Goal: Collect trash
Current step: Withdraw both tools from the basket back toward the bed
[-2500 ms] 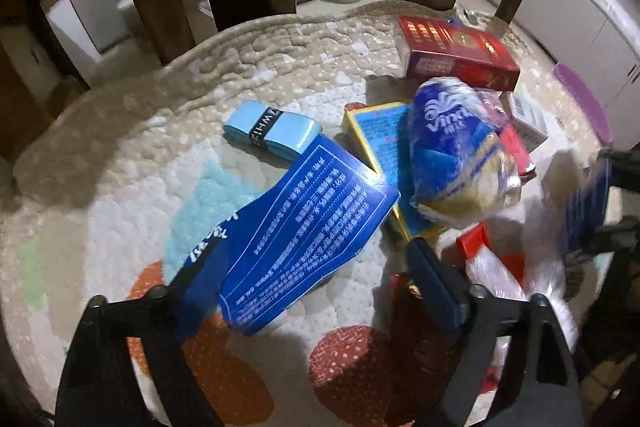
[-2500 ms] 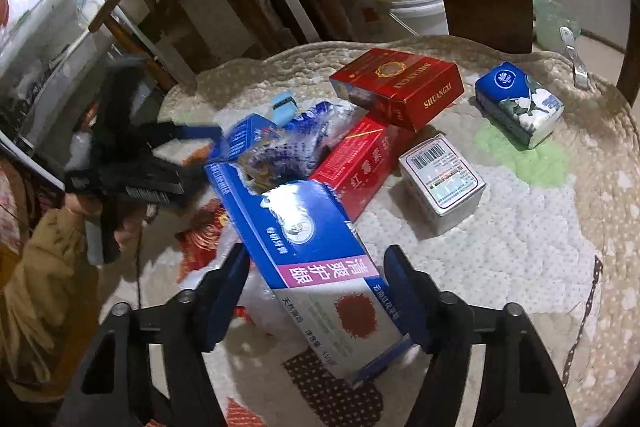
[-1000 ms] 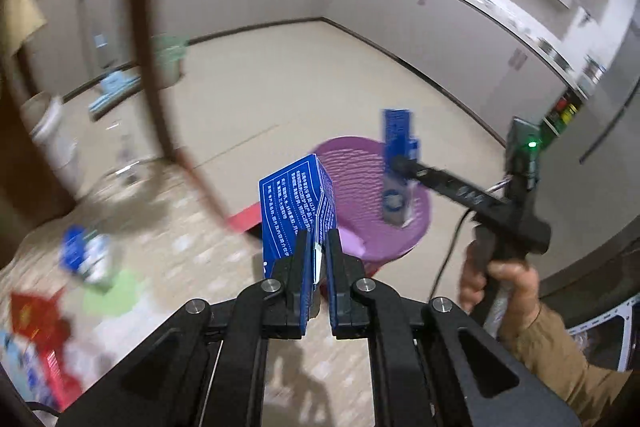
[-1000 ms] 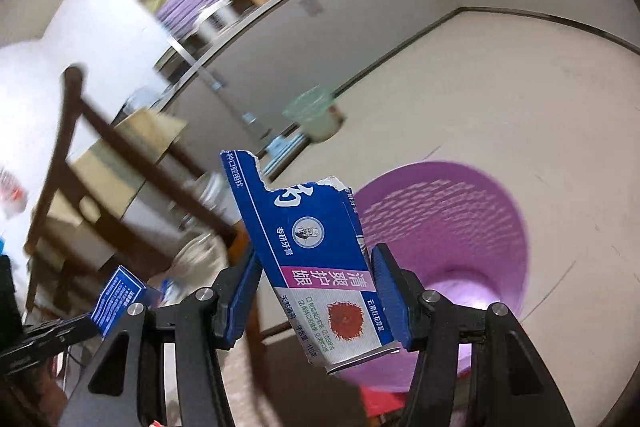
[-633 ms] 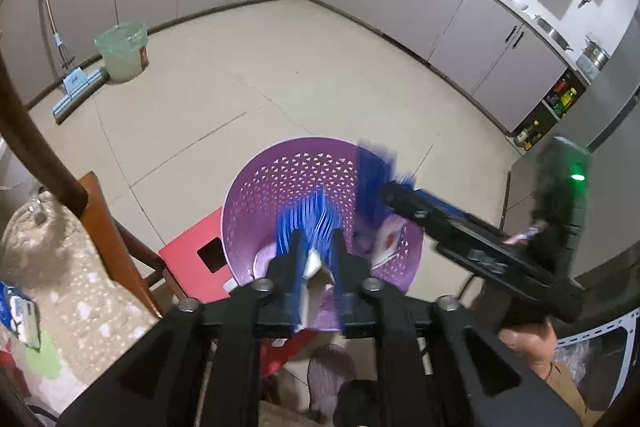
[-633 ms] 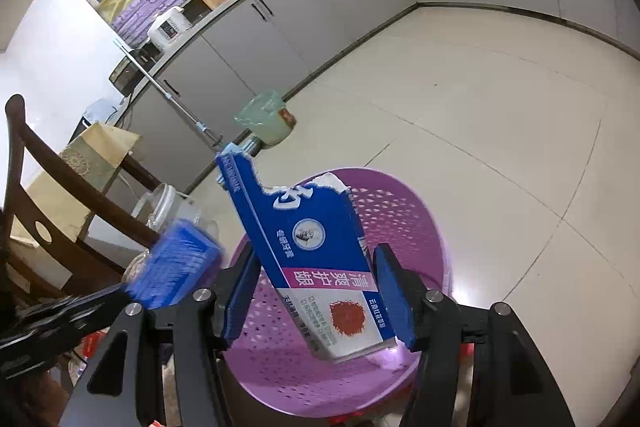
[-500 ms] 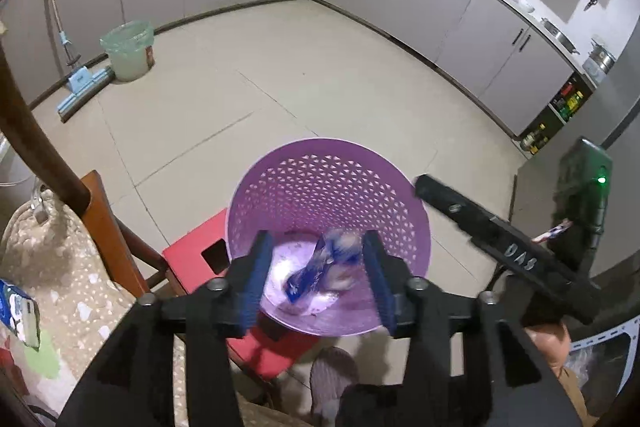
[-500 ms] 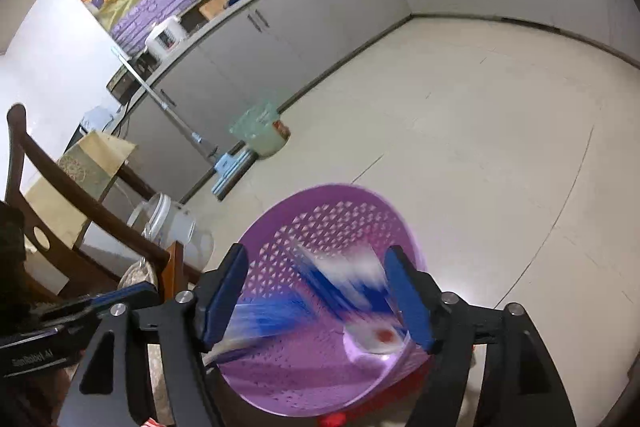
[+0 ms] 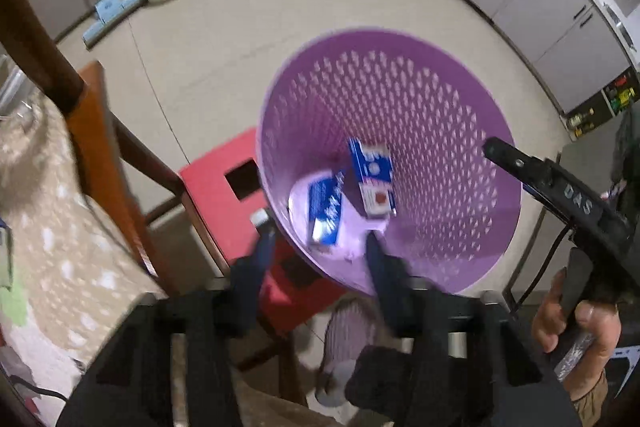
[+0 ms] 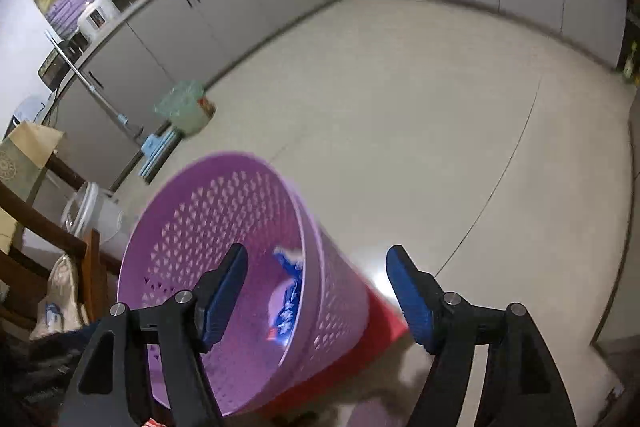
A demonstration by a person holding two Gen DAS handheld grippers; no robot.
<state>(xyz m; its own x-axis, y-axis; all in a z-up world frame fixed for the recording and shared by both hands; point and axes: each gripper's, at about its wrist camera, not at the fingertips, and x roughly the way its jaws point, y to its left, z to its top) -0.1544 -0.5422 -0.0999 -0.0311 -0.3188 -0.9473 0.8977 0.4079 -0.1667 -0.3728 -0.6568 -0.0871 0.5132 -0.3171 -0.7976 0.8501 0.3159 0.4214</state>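
Left wrist view: two blue boxes (image 9: 370, 183) in one purple basket (image 9: 440, 99); both claws empty, closing.

**Two blue cartons lie in the purple basket**

A purple perforated plastic basket (image 9: 420, 99) stands open below the left jaws. On its bottom lie two blue-and-white cardboard cartons, touching: a torn one with a red patch (image 9: 372, 183) and a flatter one (image 9: 326, 211) beside it, just ahead of the jaws.
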